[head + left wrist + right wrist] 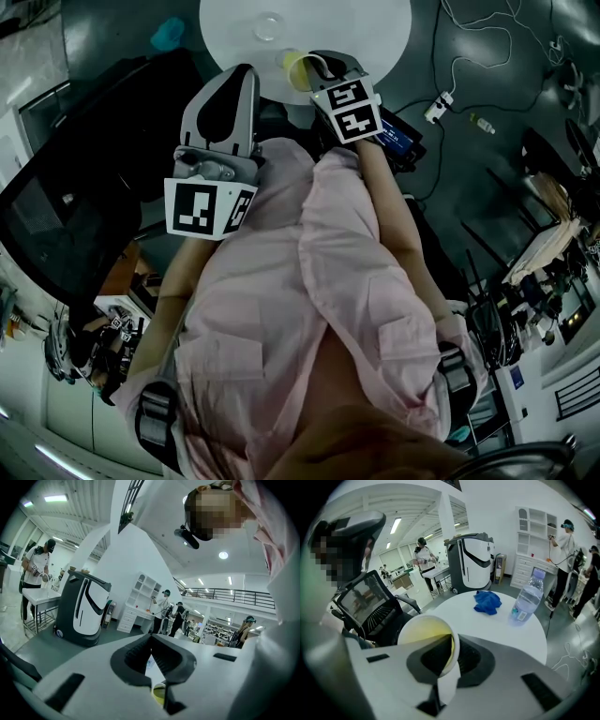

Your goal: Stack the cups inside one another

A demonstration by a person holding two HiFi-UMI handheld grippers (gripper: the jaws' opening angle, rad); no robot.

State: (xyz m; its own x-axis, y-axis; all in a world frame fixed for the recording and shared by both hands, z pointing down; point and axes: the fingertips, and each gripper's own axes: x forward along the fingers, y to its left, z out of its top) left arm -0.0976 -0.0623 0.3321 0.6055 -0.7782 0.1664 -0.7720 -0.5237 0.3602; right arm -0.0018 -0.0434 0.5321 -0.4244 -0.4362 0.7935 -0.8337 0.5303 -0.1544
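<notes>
A paper cup [425,637], white outside and yellow inside, is tilted above the near edge of the round white table [501,630]. My right gripper [451,656] is shut on its wall, one jaw inside the rim and one outside. The head view shows the same cup [296,67] at the tip of the right gripper [316,67], over the table's near rim. My left gripper [246,70] is level just left of it, with its tips [151,638] touching and nothing between them. A yellowish cup [159,693] shows through the gap behind those tips.
A clear water bottle [527,599] and a crumpled blue cloth [487,602] sit on the table. A black mesh office chair [370,604] stands to the left. A dark and white machine [471,562] and several people are farther off. Cables [450,84] lie on the floor.
</notes>
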